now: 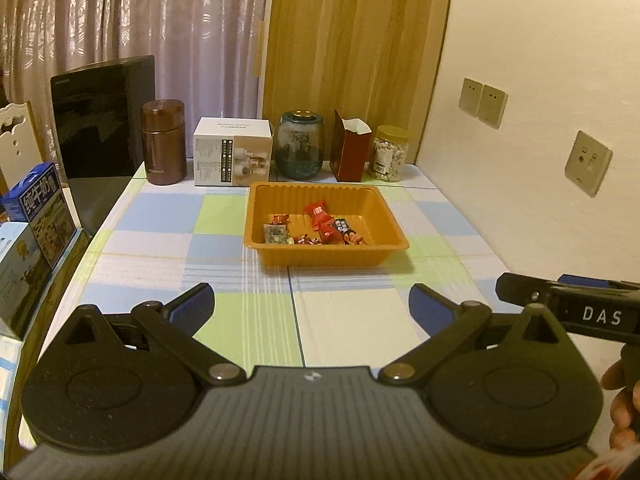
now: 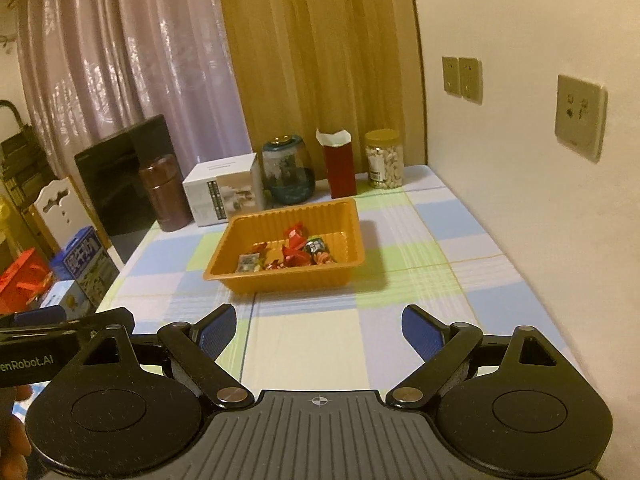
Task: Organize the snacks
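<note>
A tabletop covered in a pastel checked cloth of blue, green and cream squares runs up to a cream wall on the right, which carries a pair of switch plates and, nearer, a socket plate. Behind the far edge hang a mauve patterned curtain and, beside it, a mustard-yellow curtain. A white carved chair back shows at the left. The light is dim and warm, with soft sheen on the curtain folds.
</note>
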`<state>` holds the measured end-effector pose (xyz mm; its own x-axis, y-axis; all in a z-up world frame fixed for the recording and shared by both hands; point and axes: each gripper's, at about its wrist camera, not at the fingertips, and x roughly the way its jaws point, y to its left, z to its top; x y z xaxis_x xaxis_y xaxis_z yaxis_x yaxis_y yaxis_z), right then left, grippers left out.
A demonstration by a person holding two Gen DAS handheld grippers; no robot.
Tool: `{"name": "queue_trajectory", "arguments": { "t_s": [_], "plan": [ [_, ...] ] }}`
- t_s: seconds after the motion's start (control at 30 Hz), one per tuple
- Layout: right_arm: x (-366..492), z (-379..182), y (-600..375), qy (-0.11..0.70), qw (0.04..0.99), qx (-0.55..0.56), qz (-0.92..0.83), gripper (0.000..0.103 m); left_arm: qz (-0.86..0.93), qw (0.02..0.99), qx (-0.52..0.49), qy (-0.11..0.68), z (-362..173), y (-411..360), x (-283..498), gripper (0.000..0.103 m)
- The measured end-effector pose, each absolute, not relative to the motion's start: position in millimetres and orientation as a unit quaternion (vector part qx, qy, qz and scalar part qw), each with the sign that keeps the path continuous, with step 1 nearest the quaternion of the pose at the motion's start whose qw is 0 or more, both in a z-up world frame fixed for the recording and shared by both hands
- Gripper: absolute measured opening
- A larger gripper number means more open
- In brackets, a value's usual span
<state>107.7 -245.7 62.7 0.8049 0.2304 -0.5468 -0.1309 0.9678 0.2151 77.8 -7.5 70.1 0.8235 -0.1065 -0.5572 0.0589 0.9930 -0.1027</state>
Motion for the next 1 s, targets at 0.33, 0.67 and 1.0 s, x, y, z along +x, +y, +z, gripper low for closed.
{"name": "queue_trajectory", "arguments": {
  "t_s": [0.33, 0.67, 1.0],
  "plan": [
    [71.8, 78.0, -249.7, 0.296, 0.947, 0.073, 0.099, 0.089, -0.038, 0.959, -0.031, 0.281, 87.3, -14.3, 47.0, 0.103],
    [51.2, 87.8, -254.6, 0.285, 0.951, 0.069, 0.093, 0.089, -0.044, 0.958, -0.036, 0.283, 90.0, -20.6, 34.6, 0.103],
    [45.1, 92.6, -253.4, 0.28, 0.953, 0.063, 0.098, 0.089, -0.046, 0.96, -0.031, 0.275, 94.4, -25.8, 29.1, 0.103]
  ]
}}
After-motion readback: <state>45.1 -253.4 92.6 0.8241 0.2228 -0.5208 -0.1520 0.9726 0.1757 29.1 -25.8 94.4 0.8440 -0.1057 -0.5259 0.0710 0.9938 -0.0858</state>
